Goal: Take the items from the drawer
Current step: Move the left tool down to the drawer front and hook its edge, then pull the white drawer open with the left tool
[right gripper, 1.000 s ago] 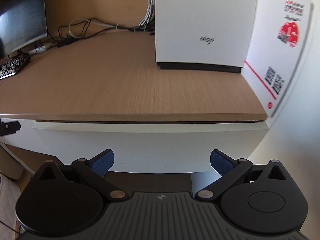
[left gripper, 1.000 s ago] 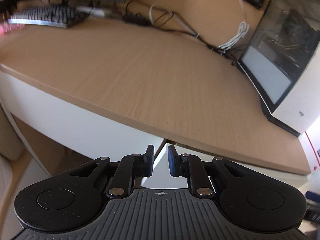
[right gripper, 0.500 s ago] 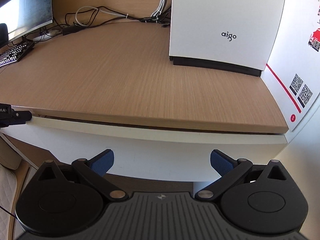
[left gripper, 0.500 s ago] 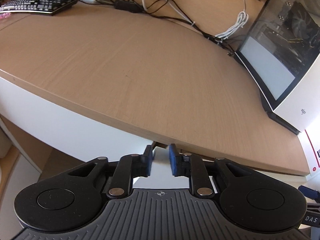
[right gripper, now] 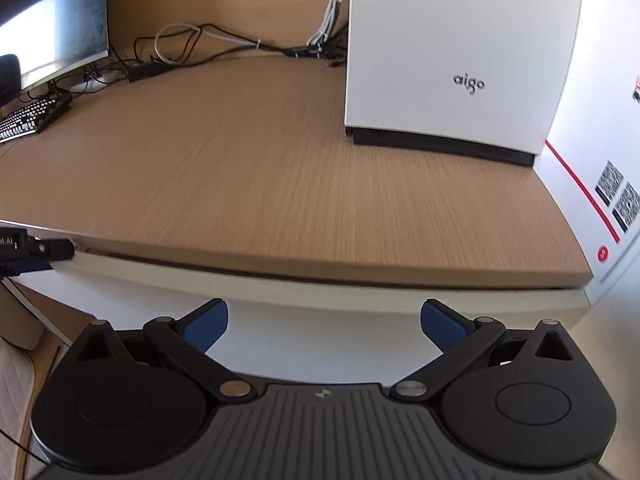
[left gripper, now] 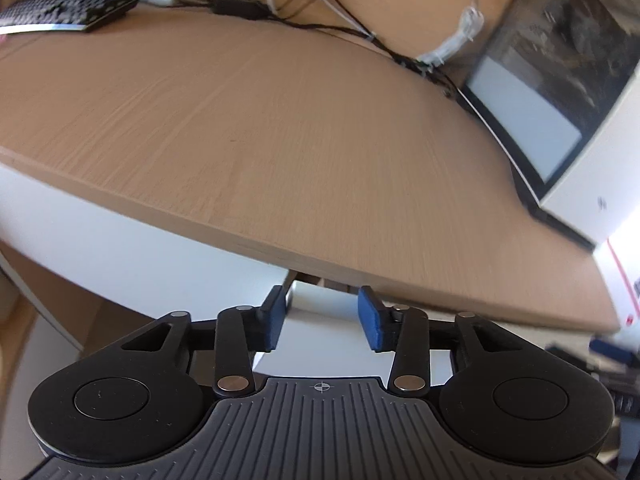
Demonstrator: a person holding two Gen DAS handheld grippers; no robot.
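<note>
White drawer front [right gripper: 320, 312] just beyond right gripper [right gripper: 324, 324] spread fingers [right gripper: 206, 322]

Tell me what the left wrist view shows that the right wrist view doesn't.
Only the left wrist view shows the computer case's glass side panel and the left tool, partly open. Only the right wrist view shows the case's aigo logo, the monitor, the QR-code poster and the wide-open right tool. Both show the wooden desk, keyboard, cables and white drawer front.
</note>
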